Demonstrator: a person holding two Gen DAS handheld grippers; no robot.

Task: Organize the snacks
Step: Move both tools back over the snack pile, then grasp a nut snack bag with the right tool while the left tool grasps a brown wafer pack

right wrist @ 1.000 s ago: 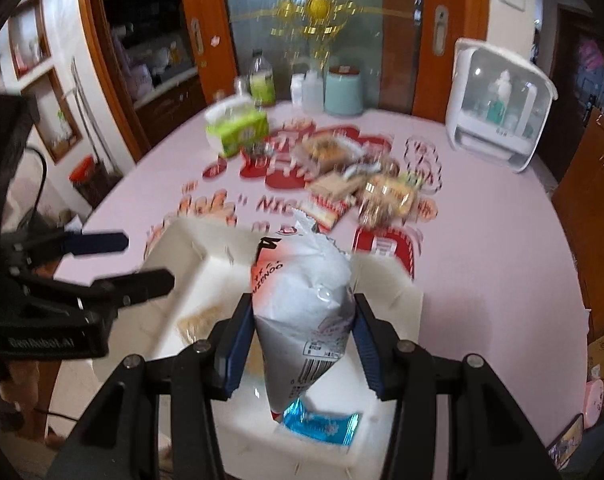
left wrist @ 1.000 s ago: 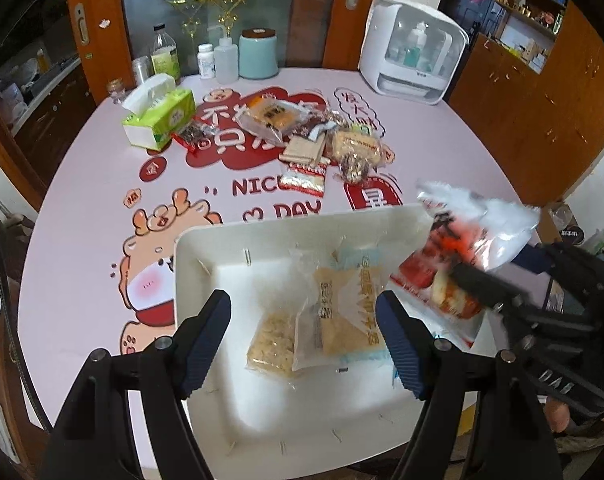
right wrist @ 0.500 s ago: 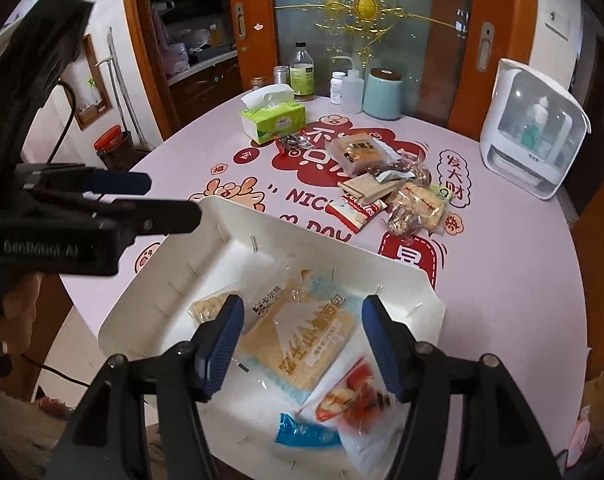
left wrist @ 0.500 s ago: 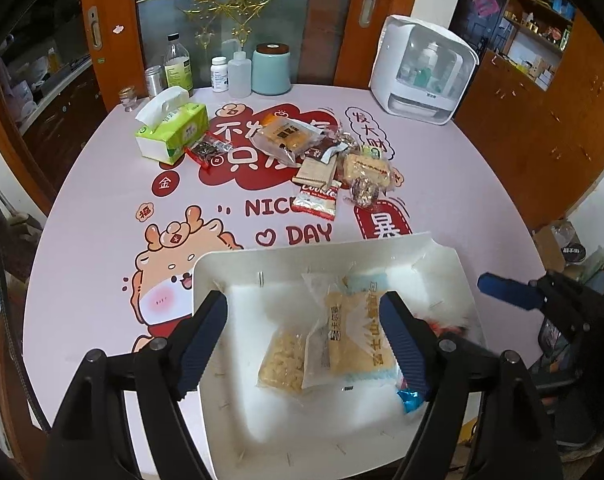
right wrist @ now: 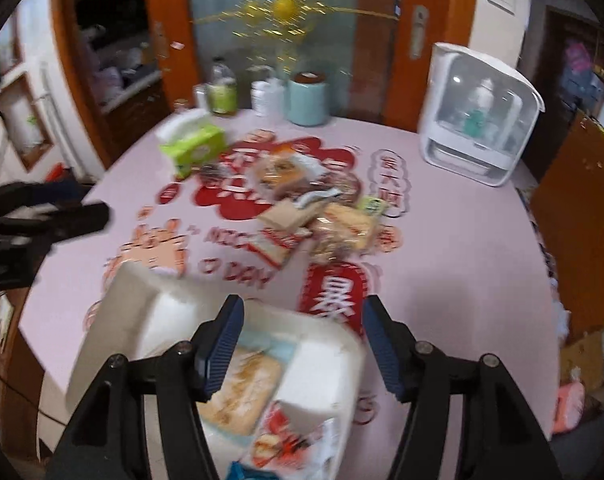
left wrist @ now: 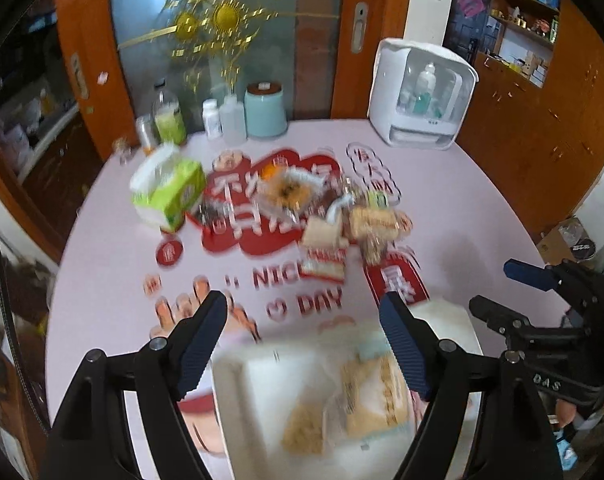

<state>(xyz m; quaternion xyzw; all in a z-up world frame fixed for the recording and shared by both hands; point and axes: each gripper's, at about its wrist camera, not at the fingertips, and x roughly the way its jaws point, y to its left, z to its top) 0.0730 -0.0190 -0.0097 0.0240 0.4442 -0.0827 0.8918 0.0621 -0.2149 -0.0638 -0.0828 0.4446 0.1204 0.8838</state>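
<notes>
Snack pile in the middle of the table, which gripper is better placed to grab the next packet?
Right, probably. Both grippers are open and empty over the white tray, but the right gripper points almost straight at the snack pile, which sits right of centre for the left gripper.

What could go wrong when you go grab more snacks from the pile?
The snack pile is jumbled and overlapping, so open jaws might catch two packets or crush one. The red and white bag lies at the near rim of the white tray and might slide out if bumped. Both grippers, left and right, are close and could collide.
</notes>
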